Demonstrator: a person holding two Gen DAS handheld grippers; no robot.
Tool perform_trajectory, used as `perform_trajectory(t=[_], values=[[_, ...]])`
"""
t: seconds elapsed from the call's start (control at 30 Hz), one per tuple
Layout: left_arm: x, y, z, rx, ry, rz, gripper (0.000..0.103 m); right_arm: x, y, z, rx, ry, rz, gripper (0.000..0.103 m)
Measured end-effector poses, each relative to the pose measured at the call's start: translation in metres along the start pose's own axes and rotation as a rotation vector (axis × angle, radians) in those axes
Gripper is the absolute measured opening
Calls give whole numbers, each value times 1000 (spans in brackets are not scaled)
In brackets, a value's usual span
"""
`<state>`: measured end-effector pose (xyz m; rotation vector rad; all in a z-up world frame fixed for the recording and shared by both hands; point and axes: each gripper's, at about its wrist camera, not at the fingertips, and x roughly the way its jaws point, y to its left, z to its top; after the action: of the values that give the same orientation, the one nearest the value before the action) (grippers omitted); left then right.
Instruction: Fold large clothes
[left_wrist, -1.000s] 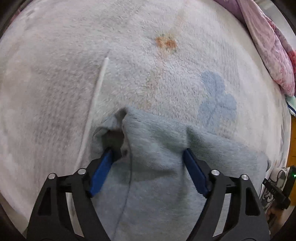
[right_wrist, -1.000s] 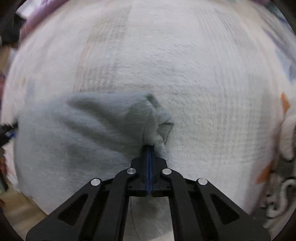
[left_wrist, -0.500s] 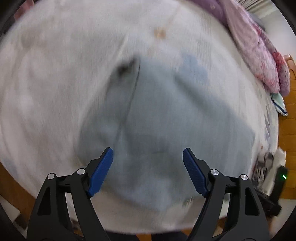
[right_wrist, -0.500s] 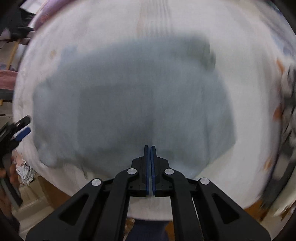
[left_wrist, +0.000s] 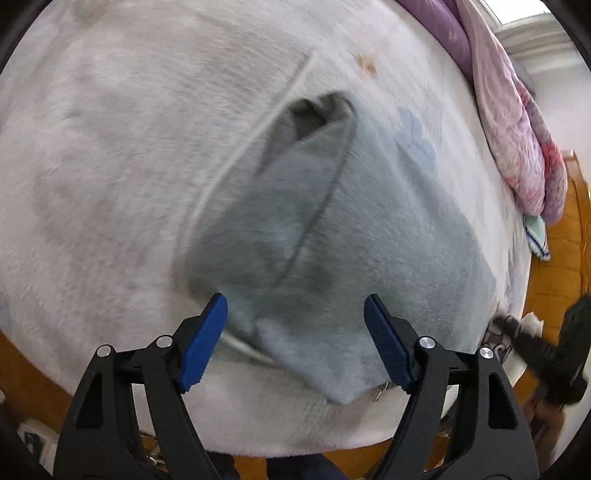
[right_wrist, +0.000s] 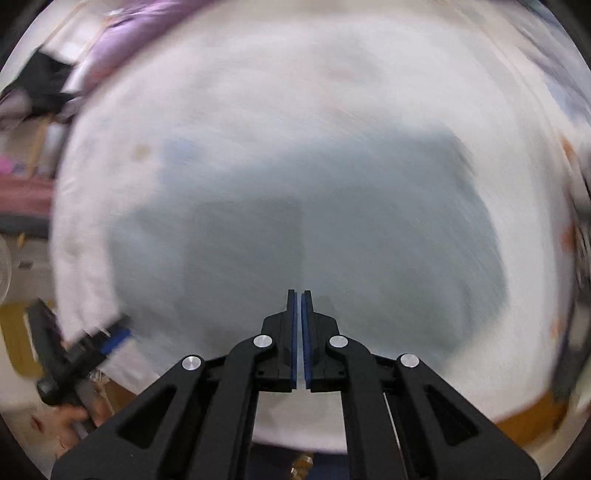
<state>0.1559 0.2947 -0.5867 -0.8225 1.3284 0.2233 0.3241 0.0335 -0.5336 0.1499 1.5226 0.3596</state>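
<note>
So the grey-blue fleece garment (left_wrist: 369, 236) is lying folded on the white plush blanket (left_wrist: 110, 147), filling the middle and lower right of the left wrist view, near the blanket's bottom edge.

Neither tool has hold of it. The left gripper (left_wrist: 295, 332) hangs above it with its blue pads spread wide and nothing pinched. The right gripper (right_wrist: 299, 325) has its pads closed almost together with only a sliver of a gap, and no cloth in there.

Handling-wise, my guess is it's soft, floppy and light for its bulk. Fleece like that won't slide around much on plush, but it won't hold a crease either. I'd pinch it at a corner or along the thick folded edge, through all the layers, not in the middle.

The left view is the sharper one. It shows a dark opening (left_wrist: 314, 110) at the garment's top end, a seam running down the cloth, and a pink quilt (left_wrist: 517, 129) at the upper right. The right view is badly smeared, but it takes in the whole rectangle of the fold, plus the other gripper at its lower left.
</note>
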Motion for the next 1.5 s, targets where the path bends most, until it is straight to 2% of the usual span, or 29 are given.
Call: perform_trajectory(t=[0.1,0.2,0.27,0.33,0.5,0.63,0.73,0.9,1.1,1.13,1.17,1.2,1.23,1.27,1.37,1.43,1.5], values=[[-12,23,-6,-63,-4,-3,77,26,27,31,-16,9,-24,2],[-15,42,-13,-111,8,-5,77,64,27,52,19,84,-63,2],[-10,52,-24,-141,25,-15,77,89,20,48,27,141,-99,0],[-5,62,-26,-170,47,-31,77,103,11,50,58,138,-96,0],[1,69,-32,-209,64,-69,77,85,11,48,84,152,-97,0],[3,69,-30,-226,69,-106,77,55,12,11,81,182,-83,1],[14,62,-24,-242,75,-131,77,60,4,-15,91,215,-91,1],[28,51,-22,-250,83,-179,77,75,-7,-16,99,187,-83,0],[35,46,-17,-244,95,-188,76,49,-11,-36,128,215,-54,1],[34,47,-18,-238,94,-183,70,55,-12,-42,117,229,-64,1],[33,49,-18,-241,84,-161,60,66,-18,-47,114,241,-82,0],[30,55,-17,-252,81,-157,57,79,-27,-53,122,234,-77,0],[28,56,-18,-267,72,-168,47,87,-33,-55,129,220,-63,0],[26,57,-18,-268,73,-180,29,88,-35,-55,138,212,-57,0],[22,53,-15,-222,80,-166,18,77,-38,-56,105,192,-66,0],[17,51,-12,-207,79,-194,12,65,-36,-63,88,158,-66,0],[7,46,-8,-189,62,-217,11,48,-28,-69,29,90,-83,6]])
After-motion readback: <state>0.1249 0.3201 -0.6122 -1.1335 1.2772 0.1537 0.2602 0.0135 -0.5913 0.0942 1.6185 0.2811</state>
